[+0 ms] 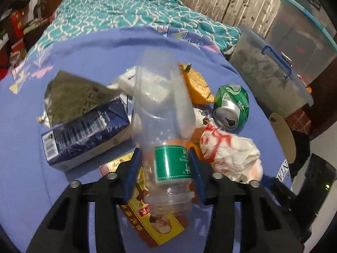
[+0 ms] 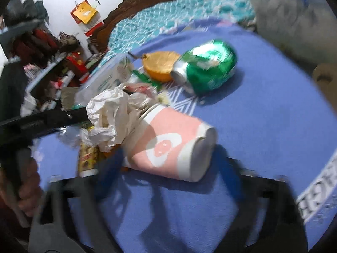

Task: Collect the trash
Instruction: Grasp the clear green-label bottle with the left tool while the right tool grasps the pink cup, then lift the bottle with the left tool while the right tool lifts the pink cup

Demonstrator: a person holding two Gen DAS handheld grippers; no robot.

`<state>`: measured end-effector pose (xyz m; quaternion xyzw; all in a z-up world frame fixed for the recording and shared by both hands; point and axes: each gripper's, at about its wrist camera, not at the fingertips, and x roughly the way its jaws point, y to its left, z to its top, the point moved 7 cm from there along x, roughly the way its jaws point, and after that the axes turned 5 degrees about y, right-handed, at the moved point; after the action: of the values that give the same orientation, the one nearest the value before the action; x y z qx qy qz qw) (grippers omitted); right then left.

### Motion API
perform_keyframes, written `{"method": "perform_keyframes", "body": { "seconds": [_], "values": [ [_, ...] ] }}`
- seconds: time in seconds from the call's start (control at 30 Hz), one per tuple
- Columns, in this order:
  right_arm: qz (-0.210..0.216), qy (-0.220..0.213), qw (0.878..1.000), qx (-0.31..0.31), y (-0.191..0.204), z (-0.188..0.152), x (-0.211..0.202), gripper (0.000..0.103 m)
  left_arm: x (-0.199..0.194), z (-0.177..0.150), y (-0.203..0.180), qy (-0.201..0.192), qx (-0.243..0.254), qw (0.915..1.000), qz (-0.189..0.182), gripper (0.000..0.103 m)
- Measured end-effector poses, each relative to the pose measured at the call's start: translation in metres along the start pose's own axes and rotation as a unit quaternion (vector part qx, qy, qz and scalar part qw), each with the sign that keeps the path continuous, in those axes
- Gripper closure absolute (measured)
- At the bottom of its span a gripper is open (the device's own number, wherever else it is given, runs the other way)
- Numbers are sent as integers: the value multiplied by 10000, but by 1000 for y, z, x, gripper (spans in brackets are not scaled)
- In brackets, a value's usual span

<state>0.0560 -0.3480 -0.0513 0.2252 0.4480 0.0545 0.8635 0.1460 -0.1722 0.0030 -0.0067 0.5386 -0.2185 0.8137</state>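
Note:
My left gripper [image 1: 164, 150] is shut on a clear plastic bottle [image 1: 166, 126] with a green label, its blue pads pressing both sides of the label. The bottle's upper part is blurred above the trash pile. In the blurred right wrist view, a pink and white paper cup [image 2: 172, 145] lies on its side on the blue sheet [image 2: 263, 116]. My right gripper [image 2: 170, 160] is open around it, and a gap shows beside the cup's base. A dented green can [image 2: 206, 67] and half an orange [image 2: 161, 65] lie beyond the cup.
A dark blue carton [image 1: 84, 130], a dark triangular wrapper [image 1: 73, 92], crumpled red-printed paper [image 1: 229, 151] and a yellow packet [image 1: 151, 217] lie on the sheet. A clear storage bin [image 1: 263, 73] stands at the right. A teal quilt [image 1: 118, 8] lies behind. A hand [image 2: 27, 181] holds the other gripper.

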Motion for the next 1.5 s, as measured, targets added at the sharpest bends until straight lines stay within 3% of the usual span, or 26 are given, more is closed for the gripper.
{"method": "perform_keyframes", "body": {
  "seconds": [0.03, 0.07, 0.2, 0.33, 0.43, 0.53, 0.7, 0.8, 0.9, 0.93, 0.97, 1.03, 1.2, 1.4, 1.5],
  "values": [
    [-29, -35, 10000, 9, -1, -1, 0, 61, -3, -3, 2, -31, -24, 10000, -43, 64],
    [116, -119, 9999, 43, -3, -6, -7, 68, -8, -5, 4, -102, -41, 9999, -78, 64],
    [254, -301, 9990, 211, -11, -15, -23, 81, -45, -14, 8, -668, -23, 9972, -340, 64],
    [-168, -809, 9953, 502, -39, -27, -62, 83, -80, -23, 11, -1232, -123, 9901, -668, 64],
    [-244, -940, 9923, 773, -58, -30, -76, 83, -96, -24, -2, -1475, -30, 9849, -903, 64],
    [-207, -1034, 9870, 1214, -81, -41, -88, 83, -95, -28, -35, -1420, 431, 9832, -1061, 64],
    [301, -1017, 9759, 1907, -105, -63, -97, 83, -62, -49, -90, -999, 1158, 9831, -1002, 64],
    [296, -1036, 9749, 1951, -108, -66, -101, 80, -35, -62, -107, -668, 1512, 9848, -537, 64],
    [2, -1083, 9773, 1818, -108, -70, -106, 73, -16, -70, -110, -494, 1721, 9838, -15, 64],
    [-125, -1098, 9780, 1769, -107, -70, -107, 63, -12, -71, -108, -450, 1736, 9838, 84, 64],
    [-258, -1190, 9778, 1707, -105, -70, -110, 47, -8, -71, -103, -374, 1728, 9841, 149, 64],
    [-376, -1346, 9768, 1623, -103, -68, -116, 39, -3, -79, -94, -211, 1659, 9857, 190, 62],
    [-509, -1401, 9773, 1507, -102, -60, -120, 30, 5, -86, -80, -14, 1467, 9887, 312, 62],
    [-257, -1167, 9789, 1660, -98, -68, -108, 28, 6, -92, -73, 7, 1378, 9896, 411, 61],
    [93, -946, 9788, 1815, -90, -75, -94, 27, 6, -95, -73, 16, 1398, 9890, 481, 60]
  ]
}}
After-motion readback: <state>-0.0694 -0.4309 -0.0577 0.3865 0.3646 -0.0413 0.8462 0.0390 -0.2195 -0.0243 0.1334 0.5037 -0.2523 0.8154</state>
